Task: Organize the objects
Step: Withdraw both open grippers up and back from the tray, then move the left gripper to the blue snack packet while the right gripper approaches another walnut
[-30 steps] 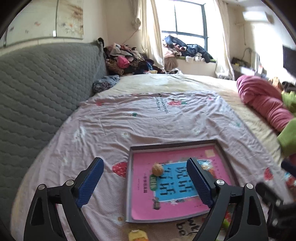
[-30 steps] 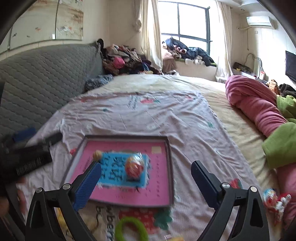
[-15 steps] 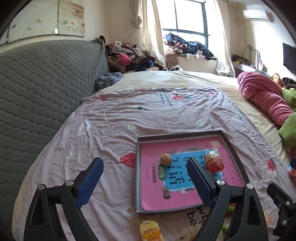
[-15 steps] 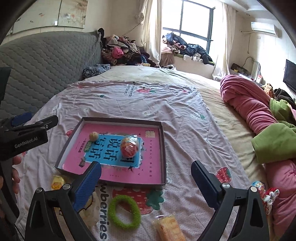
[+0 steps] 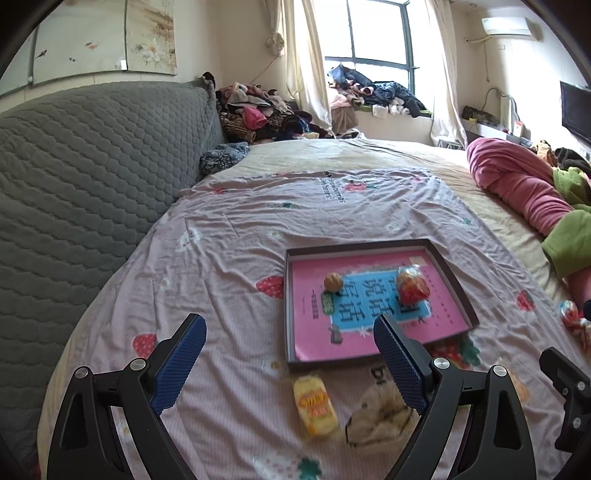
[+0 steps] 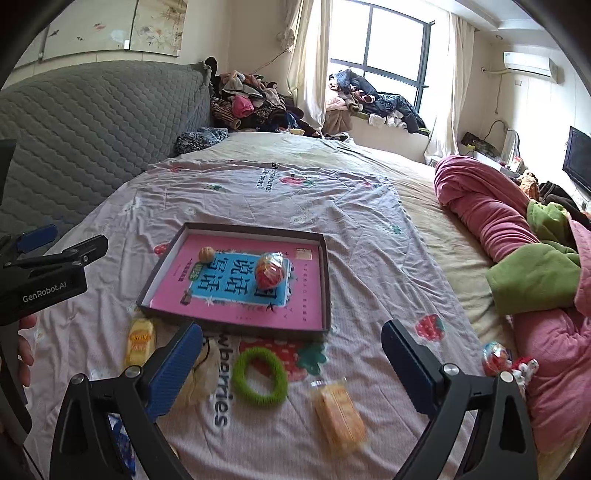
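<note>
The tray (image 6: 325,280) lies mid-bed holding a walnut (image 6: 207,254) and wrapped ball (image 6: 270,271). I have pulled both tongs back from it, so ring (image 6: 259,376) and snack packs now show near me. Left tongs (image 5: 290,363) and right tongs (image 6: 291,365) stand released and empty, ready for the next pick.

Daylight from the window (image 5: 376,33) at the far wall overexposes its panes and lights the room evenly, with soft shadows. Fisheye curvature bends the edges, dark vignette fills the corners. The near packets (image 6: 341,415) are slightly blurred.
</note>
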